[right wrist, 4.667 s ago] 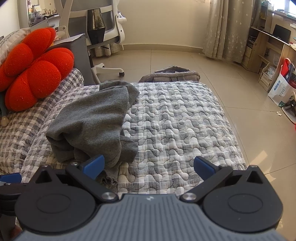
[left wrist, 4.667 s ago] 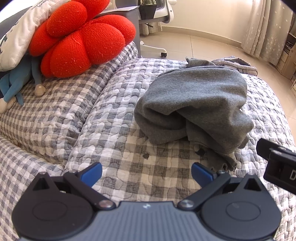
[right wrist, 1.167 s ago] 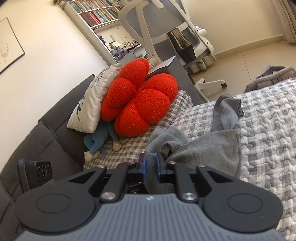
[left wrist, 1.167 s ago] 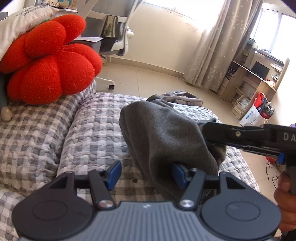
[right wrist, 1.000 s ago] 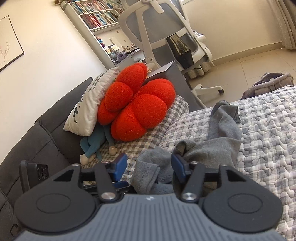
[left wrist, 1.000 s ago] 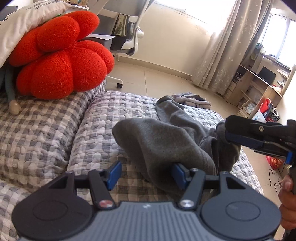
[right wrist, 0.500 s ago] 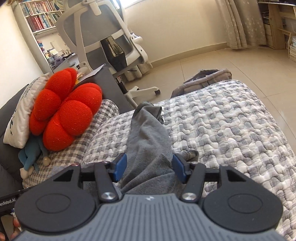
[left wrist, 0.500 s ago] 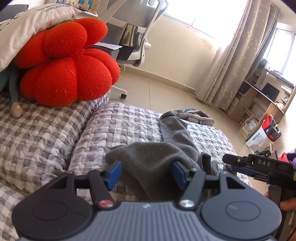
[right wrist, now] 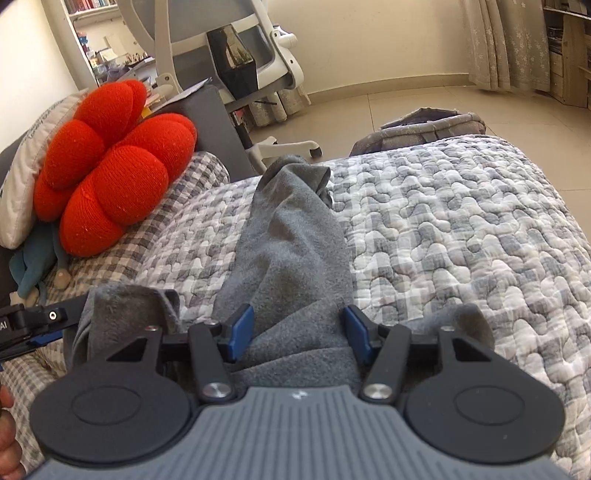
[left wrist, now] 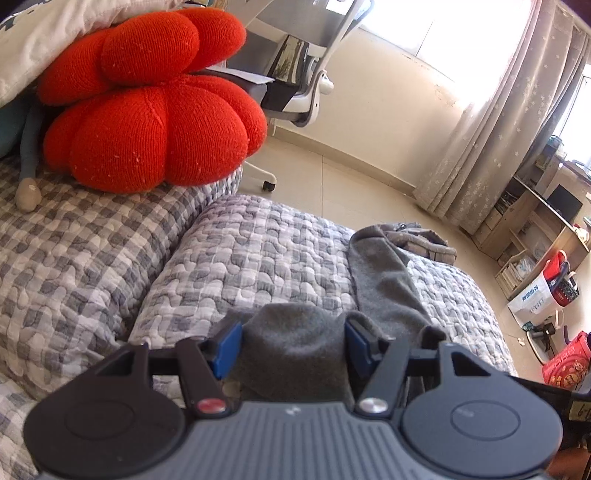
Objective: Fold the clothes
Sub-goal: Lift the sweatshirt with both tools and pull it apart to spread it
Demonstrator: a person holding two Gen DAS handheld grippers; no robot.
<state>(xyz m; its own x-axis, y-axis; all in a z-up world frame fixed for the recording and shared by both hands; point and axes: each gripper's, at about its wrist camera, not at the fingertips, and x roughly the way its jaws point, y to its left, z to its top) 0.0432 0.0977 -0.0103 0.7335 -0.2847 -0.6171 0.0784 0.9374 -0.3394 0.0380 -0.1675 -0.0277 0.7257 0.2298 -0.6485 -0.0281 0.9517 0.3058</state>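
Grey garment (right wrist: 291, 243) on checked quilt (right wrist: 461, 229), left gripper (left wrist: 293, 343) jaws apart around it; right gripper (right wrist: 298, 328) jaws closing around it

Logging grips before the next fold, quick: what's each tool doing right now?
Left tool: part open, grey garment bunched between its pads; grip cannot be told.
Right tool: just been closing, same garment between; grip unclear.

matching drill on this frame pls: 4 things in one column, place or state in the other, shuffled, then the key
Things:
1. grey garment
2. red cushion
3. office chair
4. second bundle of clothes

Places or states:
A. on the floor behind the sofa arm
B. at the far edge of the checked cover
C. stretched along the cover, near end between both tools' fingers
D. propped at the back of the sofa, under a white pillow

Pairs: 1-C, 2-D, 3-A, 4-B
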